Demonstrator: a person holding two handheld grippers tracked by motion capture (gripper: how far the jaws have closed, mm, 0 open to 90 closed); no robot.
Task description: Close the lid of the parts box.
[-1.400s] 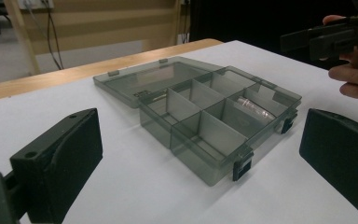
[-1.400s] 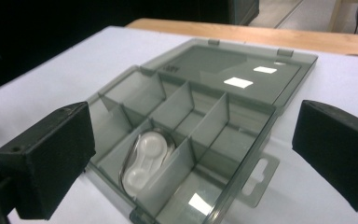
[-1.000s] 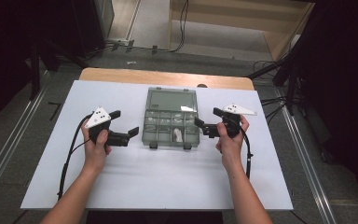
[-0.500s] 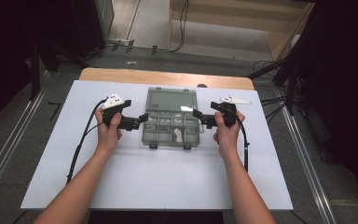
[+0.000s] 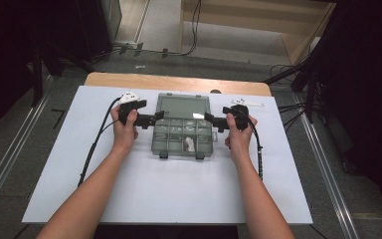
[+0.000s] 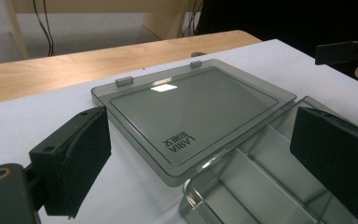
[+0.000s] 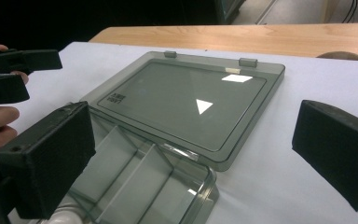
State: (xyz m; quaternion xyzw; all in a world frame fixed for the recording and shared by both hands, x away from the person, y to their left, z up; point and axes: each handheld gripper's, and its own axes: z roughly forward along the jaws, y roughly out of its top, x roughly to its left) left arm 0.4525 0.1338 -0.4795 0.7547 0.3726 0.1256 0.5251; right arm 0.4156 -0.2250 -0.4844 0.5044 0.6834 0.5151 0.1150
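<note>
A smoky clear compartment box (image 5: 181, 137) lies at the table's middle, its lid (image 5: 183, 106) swung open and lying flat behind it. A small white part (image 5: 190, 144) rests in a front compartment. My left gripper (image 5: 156, 119) is open at the box's left edge, over the seam between lid and base. My right gripper (image 5: 210, 119) is open at the right edge, opposite it. In the left gripper view the open gripper (image 6: 200, 168) frames the lid (image 6: 191, 107) and a corner of the base (image 6: 261, 186). The right gripper view has the open gripper (image 7: 191, 161) around the lid (image 7: 186, 102) and base (image 7: 140, 186).
A white sheet (image 5: 179, 189) covers the table, with a strip of bare wood (image 5: 179, 82) along the far edge. Each gripper's cable trails back beside its forearm. Metal rails and floor cables run past both sides of the table.
My left hand has moved away from me and rightward to the box's left edge. My right hand has shifted slightly inward to the right edge. The box and lid have not moved.
</note>
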